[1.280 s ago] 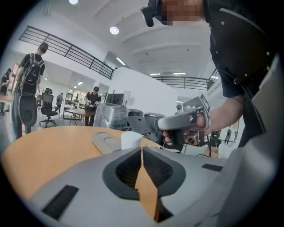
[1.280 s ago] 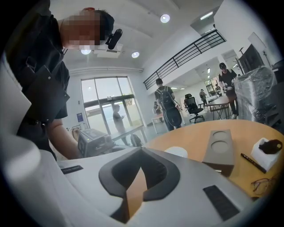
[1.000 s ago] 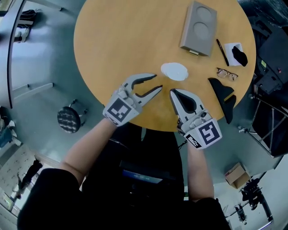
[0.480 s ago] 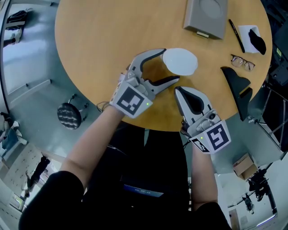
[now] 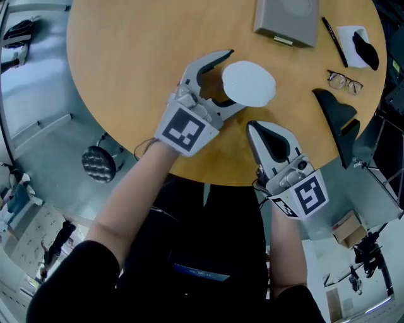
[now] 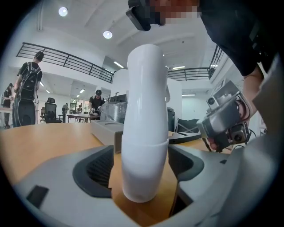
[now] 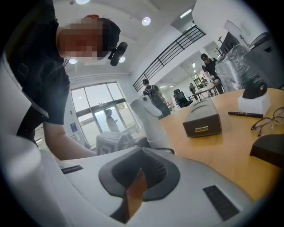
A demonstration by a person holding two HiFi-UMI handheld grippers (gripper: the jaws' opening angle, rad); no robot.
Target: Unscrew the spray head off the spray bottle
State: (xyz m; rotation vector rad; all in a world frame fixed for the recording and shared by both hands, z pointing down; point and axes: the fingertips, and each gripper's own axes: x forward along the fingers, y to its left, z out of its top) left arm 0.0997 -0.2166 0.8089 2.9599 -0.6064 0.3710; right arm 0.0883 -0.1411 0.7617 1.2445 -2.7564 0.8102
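A white spray bottle [image 5: 249, 84] stands upright on the round wooden table [image 5: 126, 57]; from above only its rounded top shows. My left gripper [image 5: 235, 81] has one jaw on either side of it, and the jaws are opening. In the left gripper view the bottle [image 6: 144, 124] rises between the dark pads [image 6: 95, 170] with a gap on each side. My right gripper [image 5: 255, 129] is shut with nothing in it, a little nearer the table's front edge, to the right of the bottle. The right gripper view shows the bottle [image 7: 153, 119] beyond the shut jaws.
A grey box [image 5: 287, 19] lies at the far side. To the right are a pen [image 5: 333, 41], glasses [image 5: 345, 81], a white pad with a dark item [image 5: 360, 47] and a black object [image 5: 338, 120] at the rim. A stool [image 5: 98, 165] stands on the floor to the left.
My left gripper has moved forward until its jaws stand on both sides of the bottle, and they have spread much wider. The right gripper stays shut in about the same place.
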